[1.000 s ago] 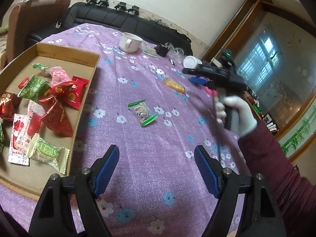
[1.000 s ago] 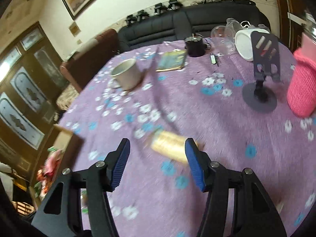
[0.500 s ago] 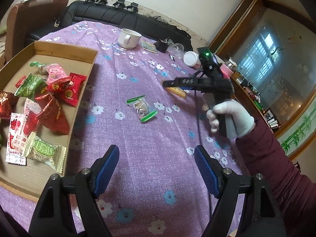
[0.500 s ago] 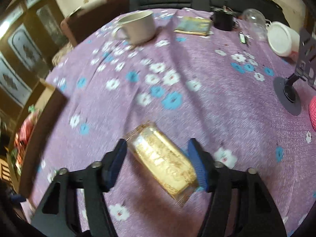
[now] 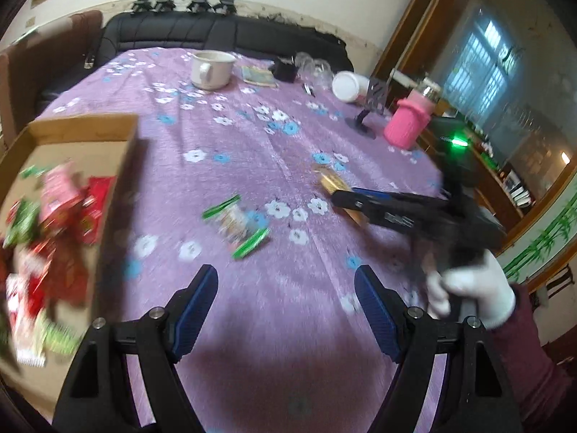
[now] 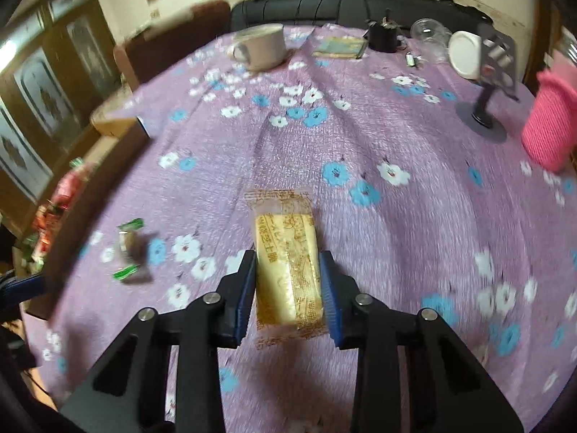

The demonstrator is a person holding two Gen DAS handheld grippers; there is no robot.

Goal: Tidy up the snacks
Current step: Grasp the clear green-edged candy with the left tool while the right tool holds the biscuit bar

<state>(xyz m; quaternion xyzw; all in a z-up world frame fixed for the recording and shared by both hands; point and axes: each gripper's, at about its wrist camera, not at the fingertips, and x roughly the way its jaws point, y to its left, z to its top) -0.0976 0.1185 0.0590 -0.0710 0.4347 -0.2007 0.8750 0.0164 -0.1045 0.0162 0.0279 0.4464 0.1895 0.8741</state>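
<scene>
A yellow wrapped snack bar [image 6: 286, 270] lies on the purple flowered cloth. My right gripper [image 6: 288, 281] straddles it, its jaws closing, and both blue pads touch the bar's long sides. In the left wrist view the same bar [image 5: 330, 182] pokes out past the right gripper [image 5: 342, 198], which a white-gloved hand [image 5: 476, 288] holds. A small clear candy packet with green ends [image 5: 236, 222] lies in mid-table, ahead of my left gripper [image 5: 286, 299], which hangs open with nothing between its pads. The cardboard tray [image 5: 83, 126] at the left holds several red, pink and green snacks [image 5: 61, 198].
At the far side stand a white mug [image 5: 211, 68], a booklet [image 5: 258, 75], a white jar [image 5: 348, 86], a black phone stand [image 5: 371, 108] and a pink knitted cup [image 5: 407, 122]. A black sofa [image 5: 216, 32] runs behind the table.
The right gripper has come down over the yellow bar and narrowed until its pads meet the bar's sides. The left gripper has shifted, so the tray now sits further left in its view.
</scene>
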